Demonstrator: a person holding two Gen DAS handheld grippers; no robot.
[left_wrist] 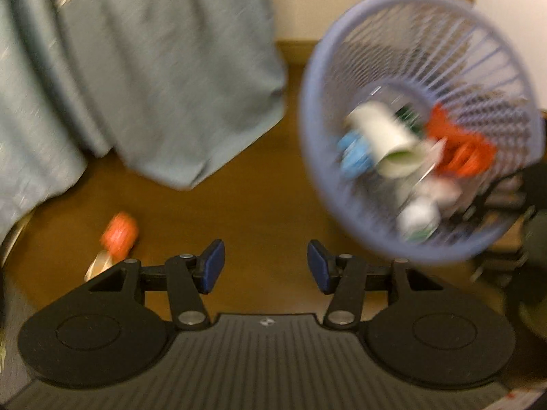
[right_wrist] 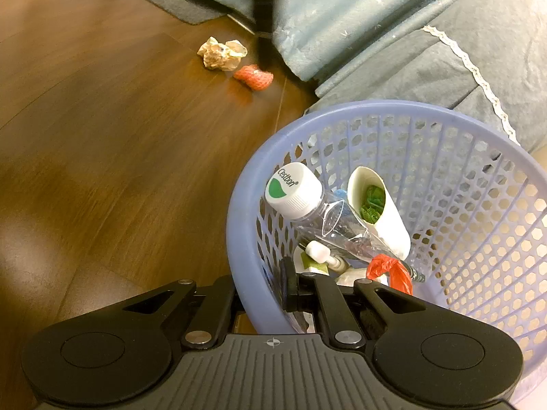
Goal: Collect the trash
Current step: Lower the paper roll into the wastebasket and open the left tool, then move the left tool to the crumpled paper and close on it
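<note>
The only writing I can read is on the white cap of the clear plastic bottle lying in the basket: "Cestbon", beside a green mark. Nothing else legible shows; my left view is blurred.

My right gripper has its jaws closed on the near rim of the lilac mesh basket, one finger outside the wall and one inside, so the basket sits directly ahead of them and to the right. Inside it, just beyond my jaws, lie the bottle, a white paper cup with something green in it, a red plastic scrap and a small white piece. Farther ahead and to the left, on the wooden floor, lie a crumpled beige paper wad and an orange-red crumpled wrapper, touching or nearly so, near the edge of a blue-grey cloth.

My left gripper holds nothing; its jaws stand partly open over bare floor. The orange-red wrapper is just to the left of my left finger, and the basket is ahead to the right.
</note>
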